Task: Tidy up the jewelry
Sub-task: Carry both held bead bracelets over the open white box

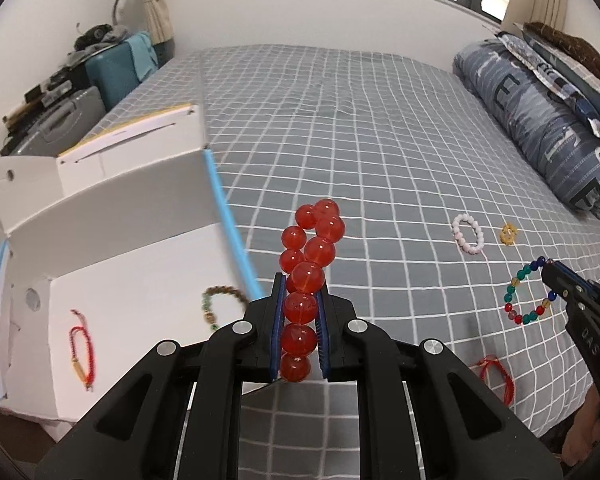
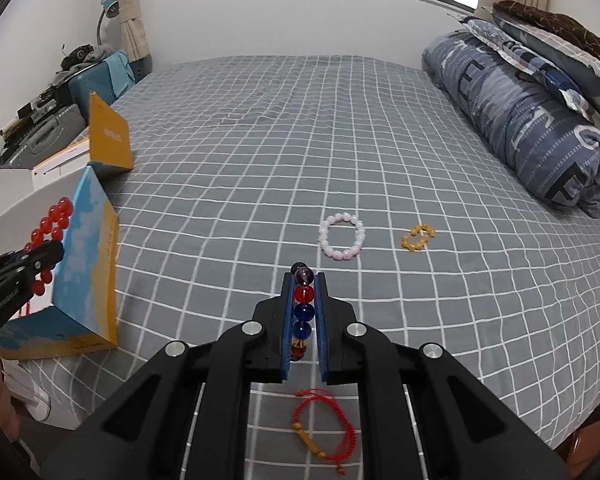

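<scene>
Above bed, my left gripper clamps red bracelet, right gripper clamps multicolored bracelet; risk: round beads slip out short of box.

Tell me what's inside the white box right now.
In the white box: a red cord bracelet and a brown-green bead bracelet. The left gripper and box walls hide the rest.

The box sat at the bed's left edge — two bracelets lay in it, three more to my right.
</scene>
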Demonstrator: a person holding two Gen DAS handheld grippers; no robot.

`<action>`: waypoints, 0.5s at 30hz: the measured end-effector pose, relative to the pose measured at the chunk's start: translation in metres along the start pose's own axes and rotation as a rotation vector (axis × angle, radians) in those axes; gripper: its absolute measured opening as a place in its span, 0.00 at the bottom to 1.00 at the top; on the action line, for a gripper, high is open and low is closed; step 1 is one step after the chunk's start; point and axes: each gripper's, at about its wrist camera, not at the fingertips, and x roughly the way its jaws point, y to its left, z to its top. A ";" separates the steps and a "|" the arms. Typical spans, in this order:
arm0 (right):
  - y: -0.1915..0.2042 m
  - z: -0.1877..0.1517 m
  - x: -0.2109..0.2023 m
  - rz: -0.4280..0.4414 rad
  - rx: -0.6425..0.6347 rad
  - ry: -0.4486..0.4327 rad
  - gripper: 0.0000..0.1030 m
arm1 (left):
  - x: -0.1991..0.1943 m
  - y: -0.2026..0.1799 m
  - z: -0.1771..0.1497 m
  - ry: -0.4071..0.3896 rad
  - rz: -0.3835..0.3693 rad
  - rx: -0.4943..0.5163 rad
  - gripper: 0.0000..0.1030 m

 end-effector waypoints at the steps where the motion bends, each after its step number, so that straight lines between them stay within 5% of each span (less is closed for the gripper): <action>1: 0.005 0.001 -0.001 0.004 -0.003 -0.004 0.09 | -0.003 0.004 -0.001 -0.003 0.004 -0.004 0.13; 15: 0.098 0.038 -0.004 0.066 -0.080 -0.031 0.09 | -0.038 0.114 -0.006 -0.032 0.055 -0.157 0.13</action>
